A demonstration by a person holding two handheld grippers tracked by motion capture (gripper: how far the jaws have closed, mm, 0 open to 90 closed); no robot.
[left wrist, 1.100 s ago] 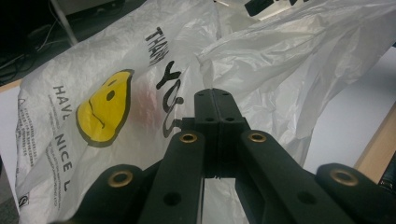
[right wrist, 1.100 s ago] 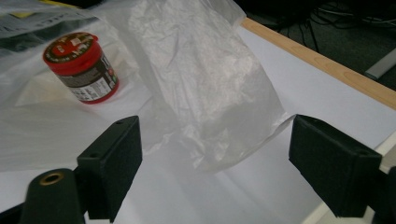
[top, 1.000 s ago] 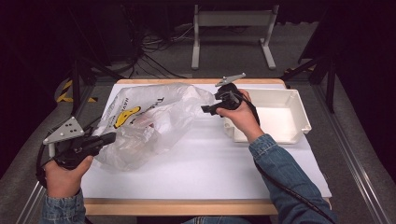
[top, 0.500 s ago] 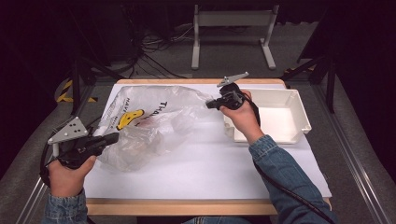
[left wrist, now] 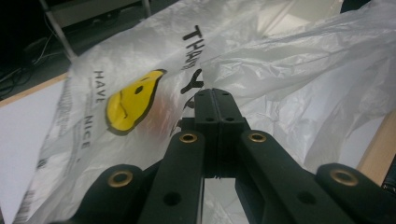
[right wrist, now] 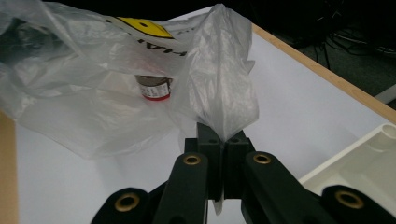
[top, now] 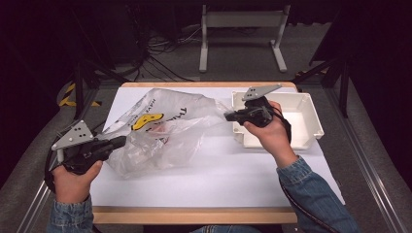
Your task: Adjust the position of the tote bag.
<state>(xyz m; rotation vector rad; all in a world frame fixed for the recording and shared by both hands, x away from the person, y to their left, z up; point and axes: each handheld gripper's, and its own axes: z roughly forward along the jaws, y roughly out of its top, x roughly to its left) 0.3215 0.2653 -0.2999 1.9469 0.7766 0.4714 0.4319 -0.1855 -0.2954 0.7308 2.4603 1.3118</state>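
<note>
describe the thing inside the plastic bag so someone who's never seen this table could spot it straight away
On the white-topped table lies a crumpled clear plastic bag with a yellow smiley face, left of the white rectangular tray. Inside it sits a small dark jar with a red band, the only solid item behind the film.

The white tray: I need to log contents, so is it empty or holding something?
Empty, where visible: the white tray shows a bare floor; the right gripper and hand cover its near-left part.
</note>
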